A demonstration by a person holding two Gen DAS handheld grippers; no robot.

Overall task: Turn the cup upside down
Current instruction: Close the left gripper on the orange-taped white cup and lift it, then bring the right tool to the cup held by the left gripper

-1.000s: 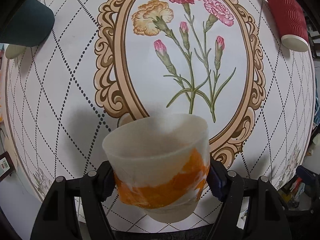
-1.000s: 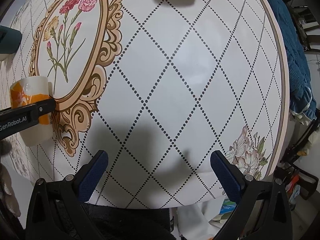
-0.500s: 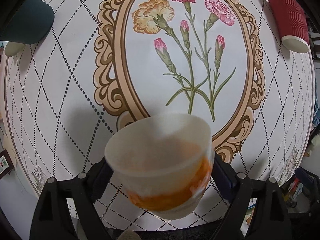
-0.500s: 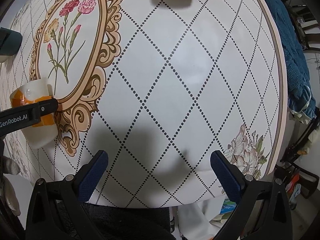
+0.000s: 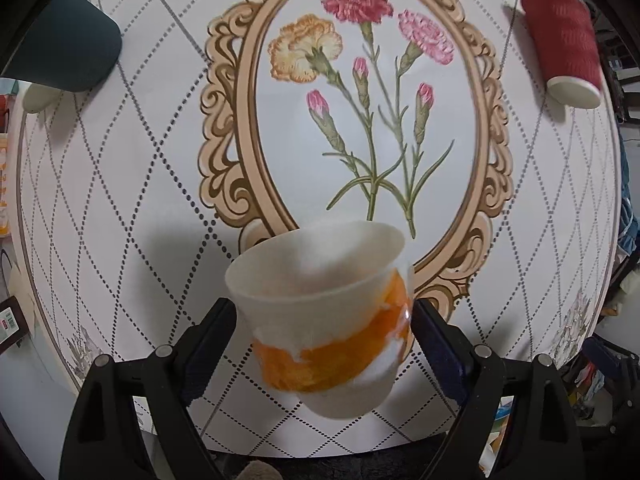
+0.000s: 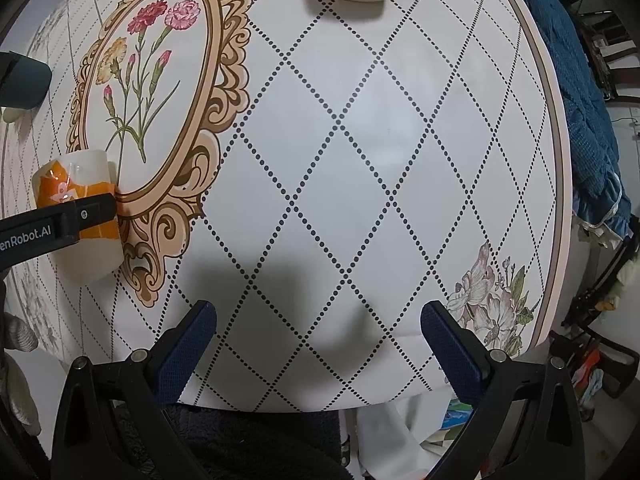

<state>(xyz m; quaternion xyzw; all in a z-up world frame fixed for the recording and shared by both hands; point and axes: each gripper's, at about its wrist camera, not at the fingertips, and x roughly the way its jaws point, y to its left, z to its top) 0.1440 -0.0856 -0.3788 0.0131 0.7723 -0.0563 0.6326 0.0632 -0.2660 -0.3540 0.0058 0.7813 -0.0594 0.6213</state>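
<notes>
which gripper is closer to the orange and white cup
Left. The left gripper is clamped on the orange and white cup, one finger on each side. The right gripper is open and empty, off to the cup's right over bare tablecloth.

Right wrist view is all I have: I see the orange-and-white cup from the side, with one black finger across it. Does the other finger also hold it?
Observer: Yes. In the left wrist view the left gripper is closed on the cup, with one pad on each side of it.
Operator: Where does the mouth of the cup point?
Observer: Forward, away from the gripper and a little tilted. The wide rim is farther from the camera than the base. The picture is blurred there.
Operator: At my top edge I see only a pale round end. What is it?
Observer: It is a red cup with a ribbed wall, at the far right of the table.
</notes>
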